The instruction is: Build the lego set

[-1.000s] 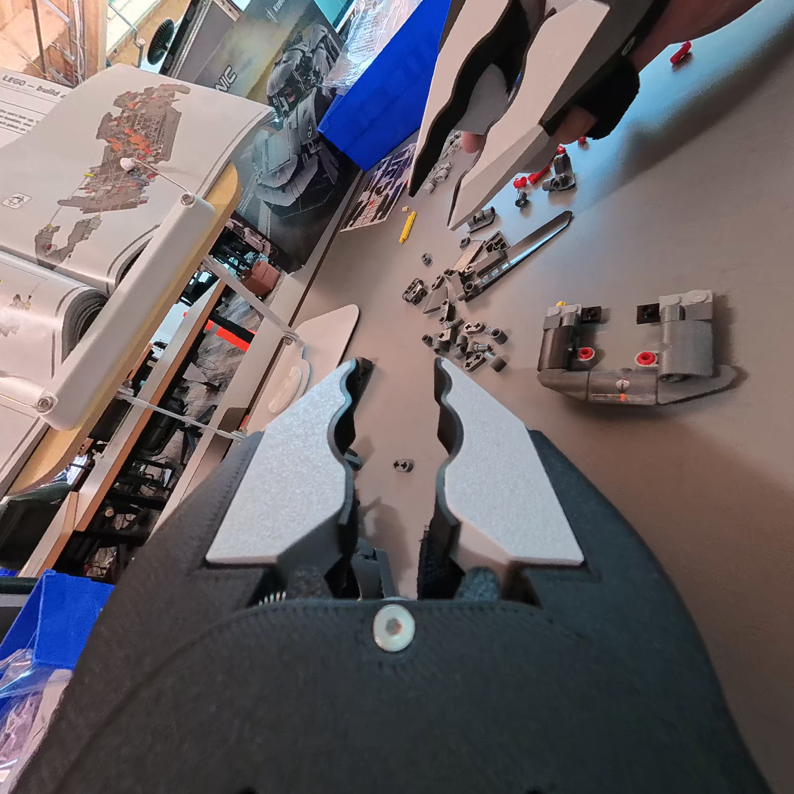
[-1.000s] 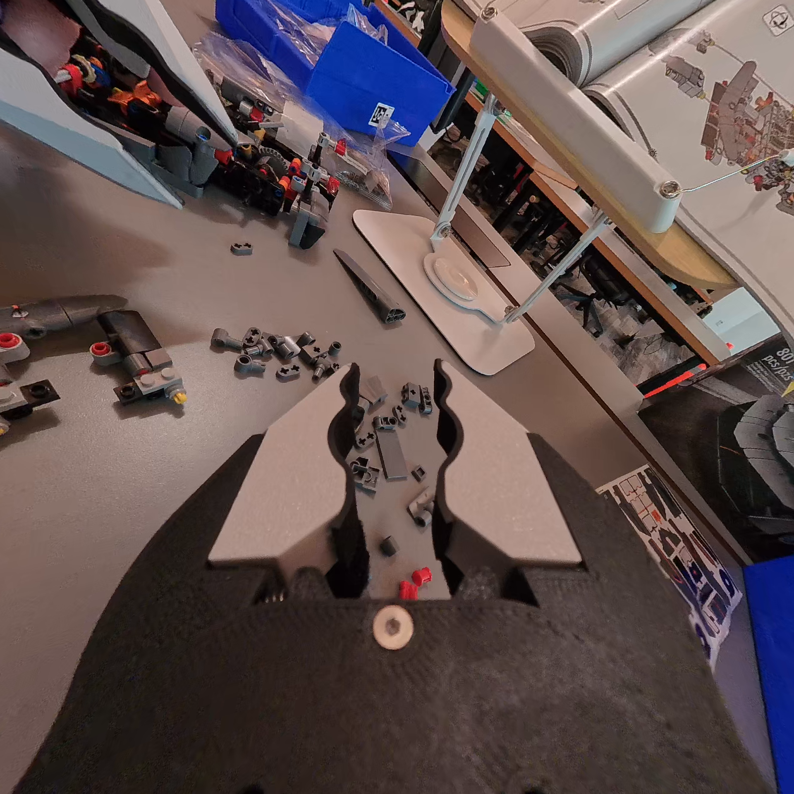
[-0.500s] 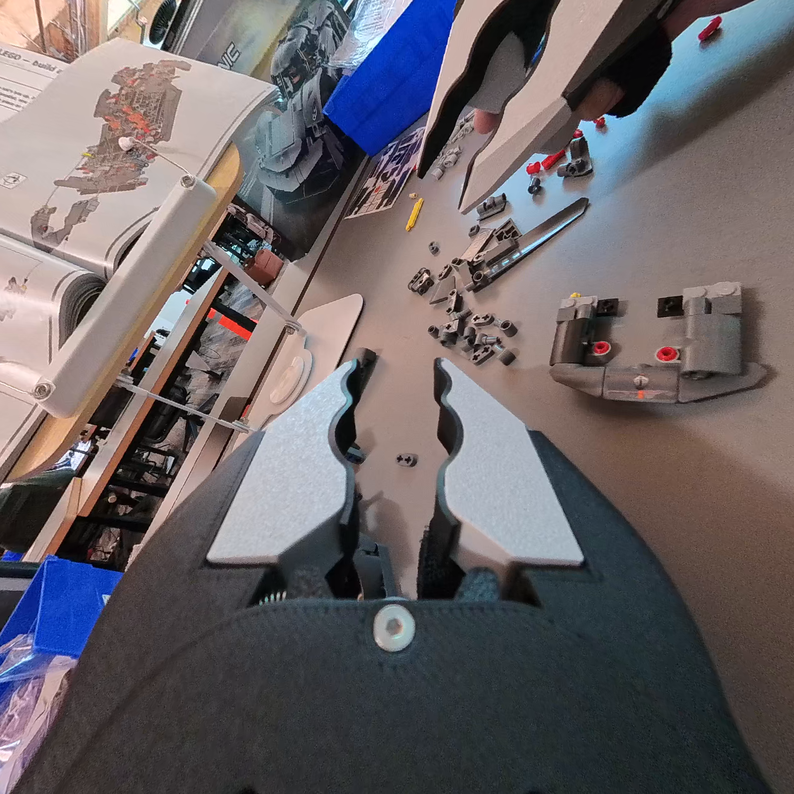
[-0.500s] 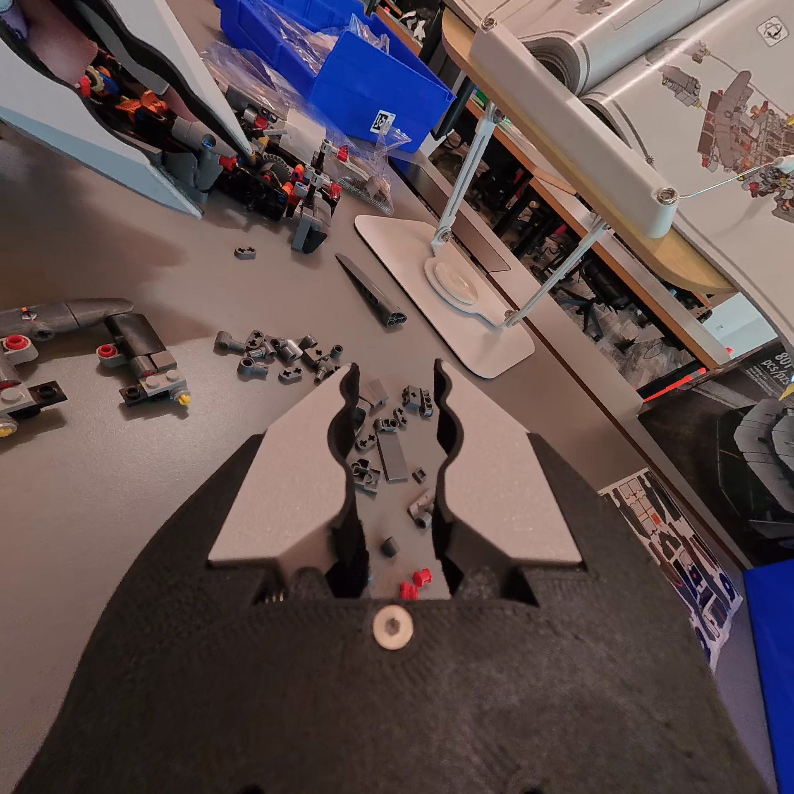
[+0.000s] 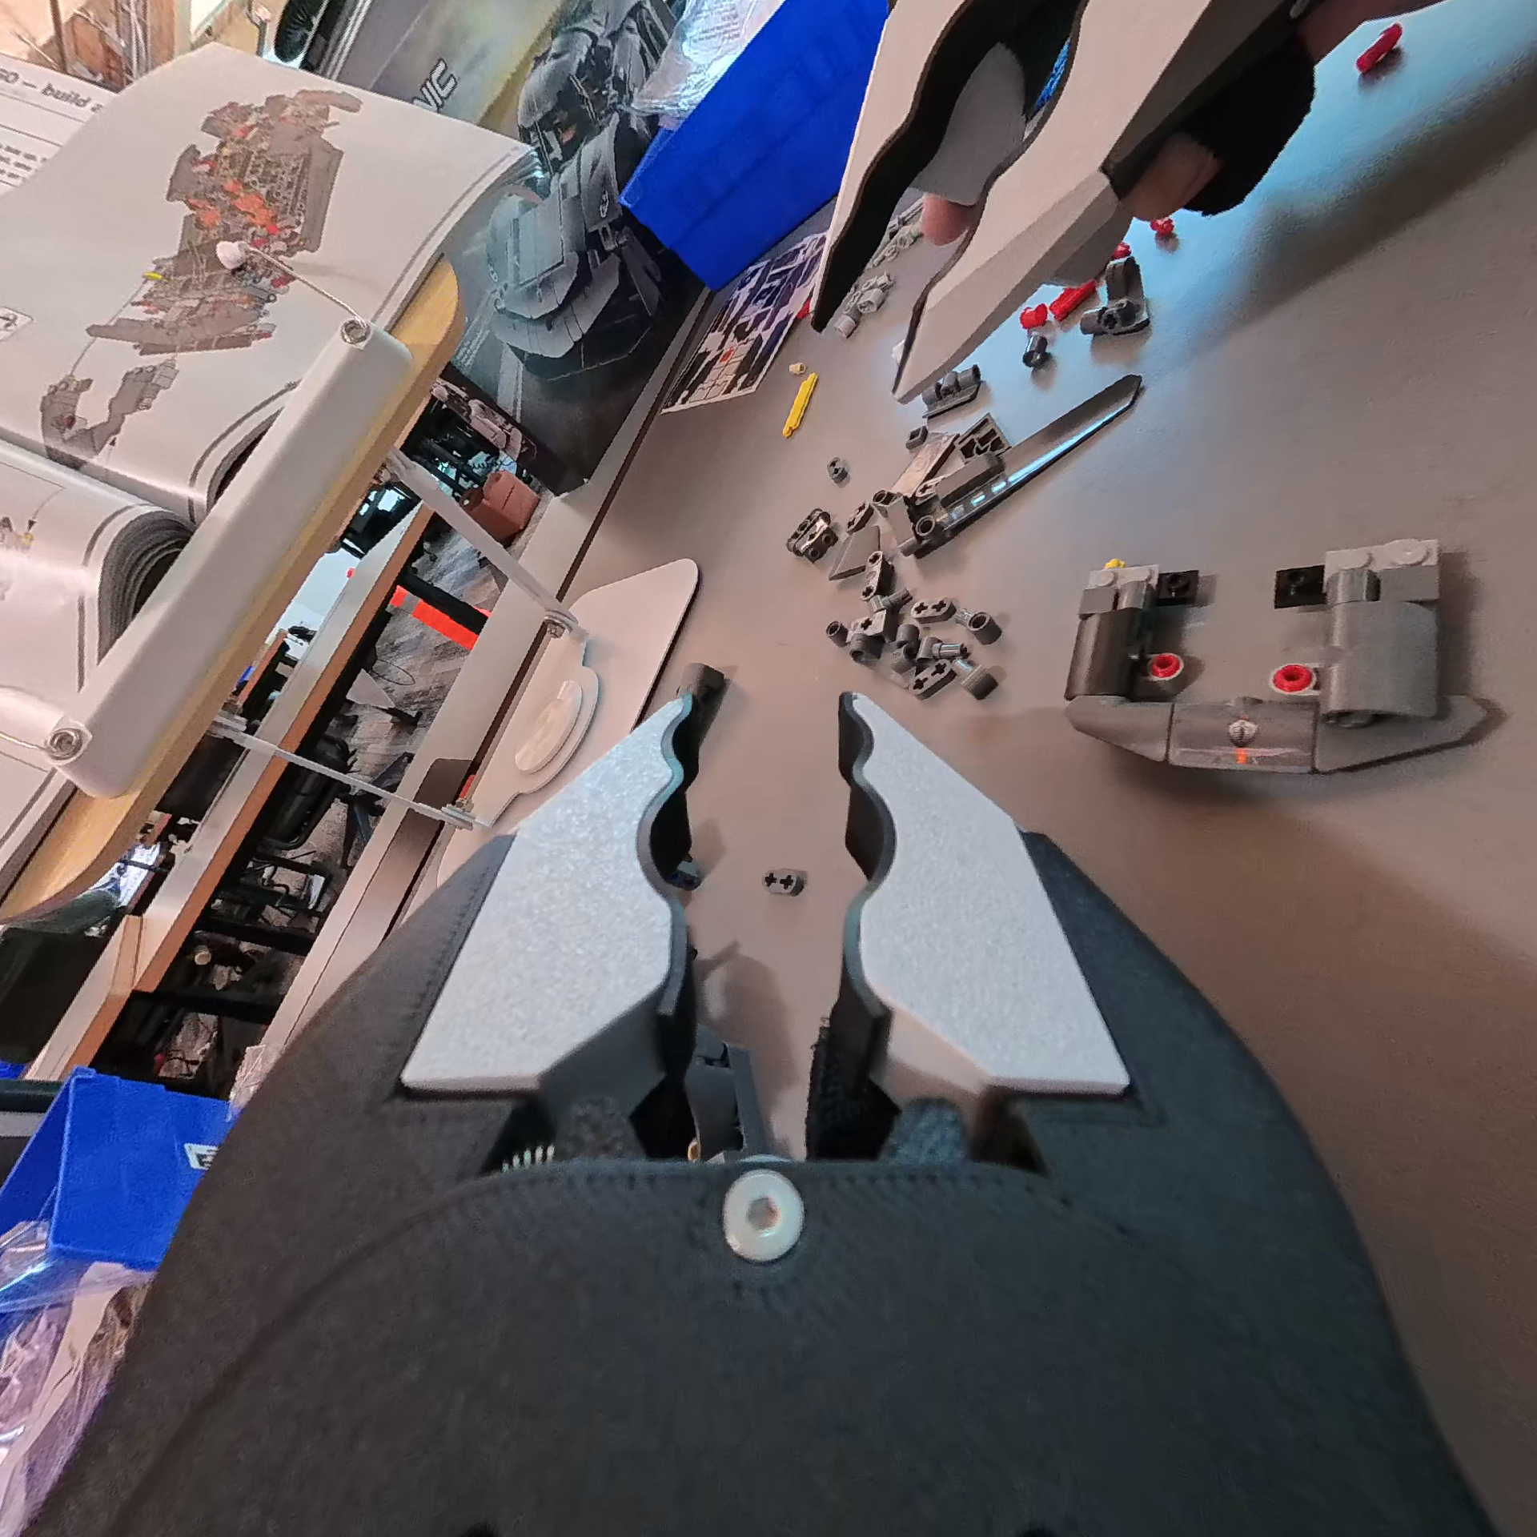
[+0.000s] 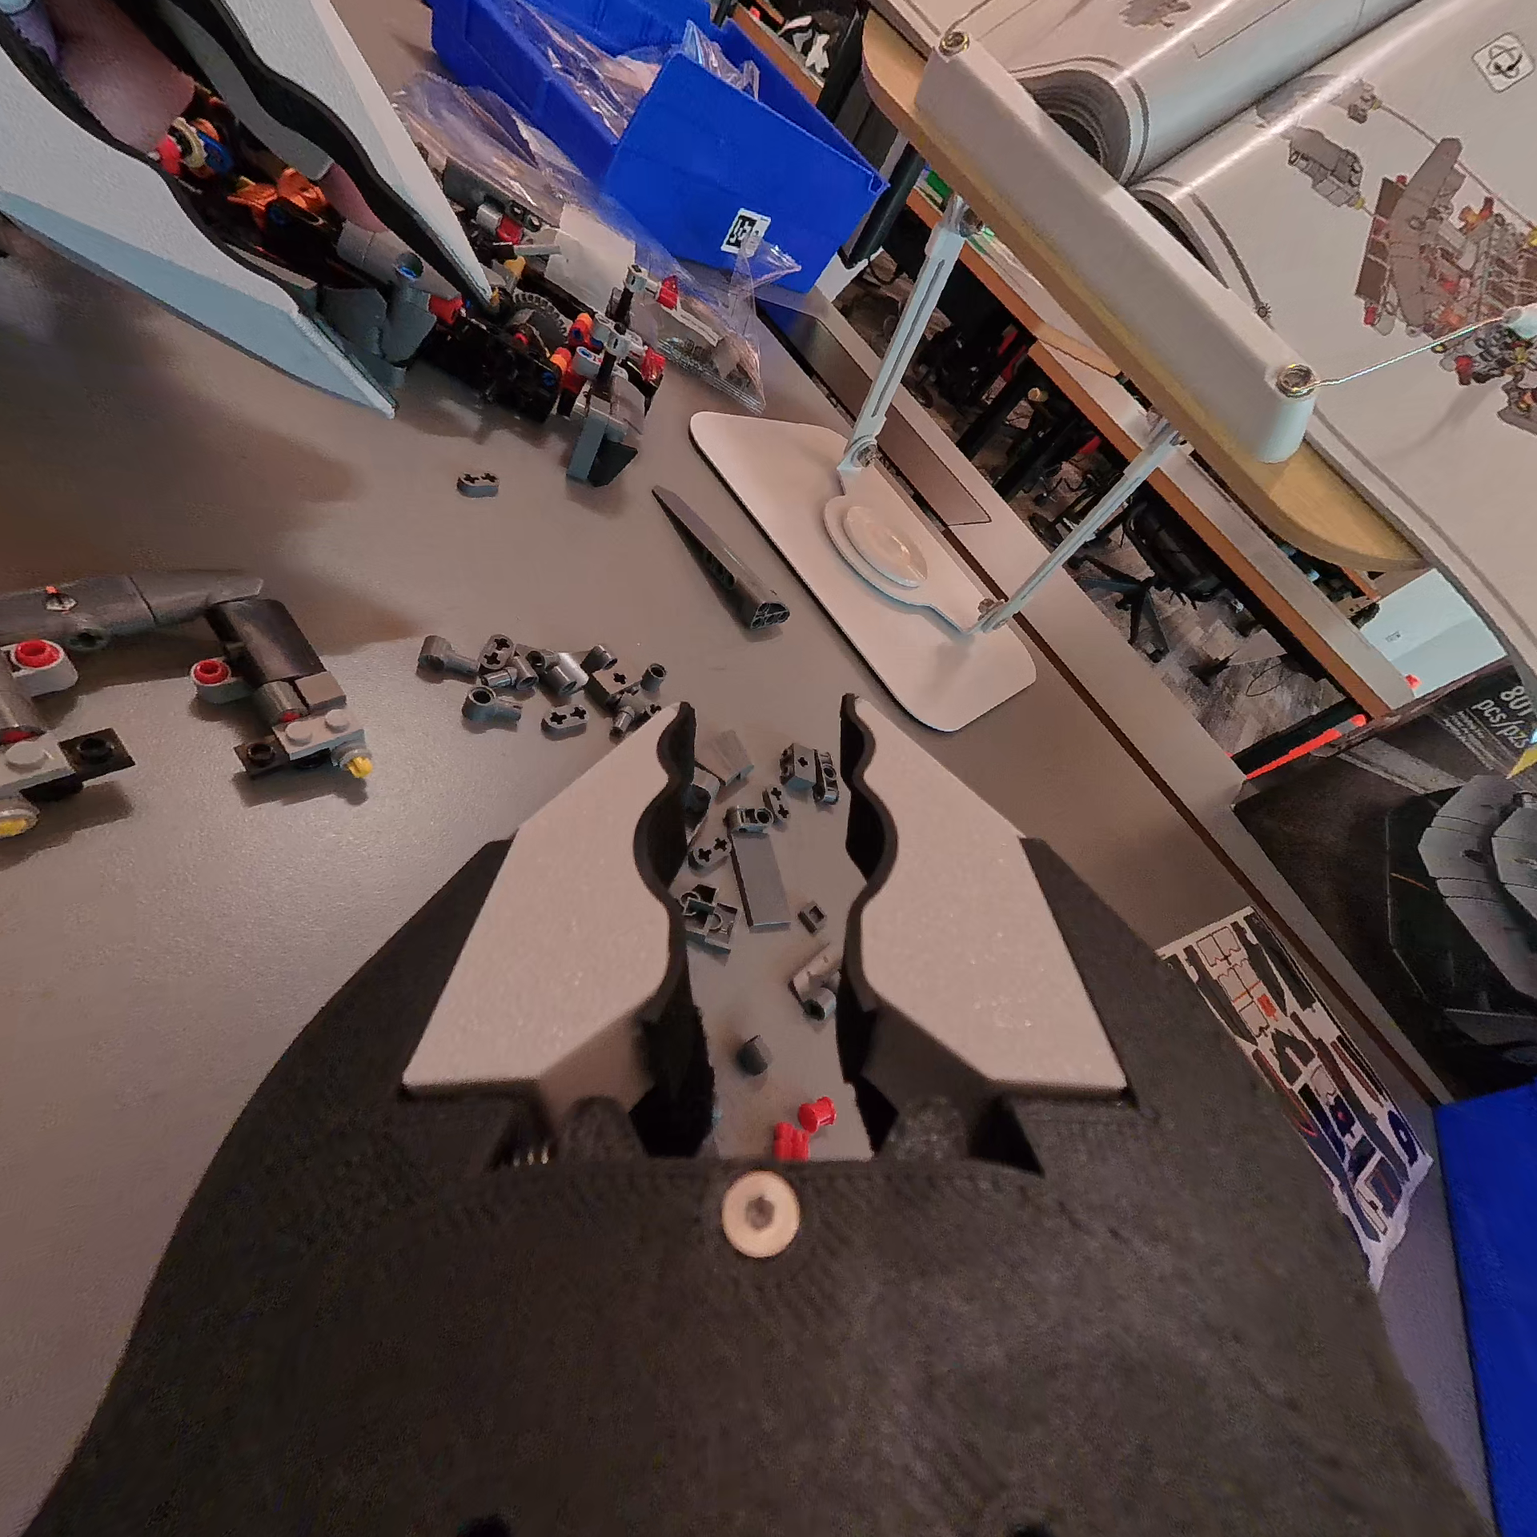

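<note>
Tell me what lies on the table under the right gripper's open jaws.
Under the right gripper, loose building pieces lie on the grey table: a flat grey tile, small dark connectors, two red pins. Whatever lies beneath the fingers is covered.

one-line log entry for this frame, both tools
left tool: open, empty, over small dark connector | right tool: open, empty, over loose grey parts | table
</note>
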A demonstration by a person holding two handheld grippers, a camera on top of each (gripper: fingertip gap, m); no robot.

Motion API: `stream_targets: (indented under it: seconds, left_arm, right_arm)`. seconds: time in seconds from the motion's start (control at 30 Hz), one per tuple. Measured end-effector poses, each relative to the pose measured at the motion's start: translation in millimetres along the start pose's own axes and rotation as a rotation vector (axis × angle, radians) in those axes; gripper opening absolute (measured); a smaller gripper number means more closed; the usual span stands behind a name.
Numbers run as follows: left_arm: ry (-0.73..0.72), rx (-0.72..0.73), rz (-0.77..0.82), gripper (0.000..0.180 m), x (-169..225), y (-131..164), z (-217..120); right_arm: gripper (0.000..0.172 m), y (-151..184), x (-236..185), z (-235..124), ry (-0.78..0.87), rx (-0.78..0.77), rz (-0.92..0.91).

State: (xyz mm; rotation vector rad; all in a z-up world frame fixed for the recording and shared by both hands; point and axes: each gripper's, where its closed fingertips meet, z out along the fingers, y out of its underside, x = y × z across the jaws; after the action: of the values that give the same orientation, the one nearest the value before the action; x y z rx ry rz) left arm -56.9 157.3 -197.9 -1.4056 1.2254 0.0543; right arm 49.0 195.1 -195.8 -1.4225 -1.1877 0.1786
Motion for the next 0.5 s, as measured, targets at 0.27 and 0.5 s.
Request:
stream_targets:
  seconds: [0.27, 0.5]
  left_arm:
    - [0.005, -0.001, 0.008, 0.032, 1, 0, 0]
    - [0.059, 0.004, 0.015, 0.034, 11, -2, -2]
  right_arm:
    - [0.032, -8, -8, -4, -0.047, 0.047, 0.0]
    - [0.033, -16, -31, -8, -0.179, 0.093, 0.008]
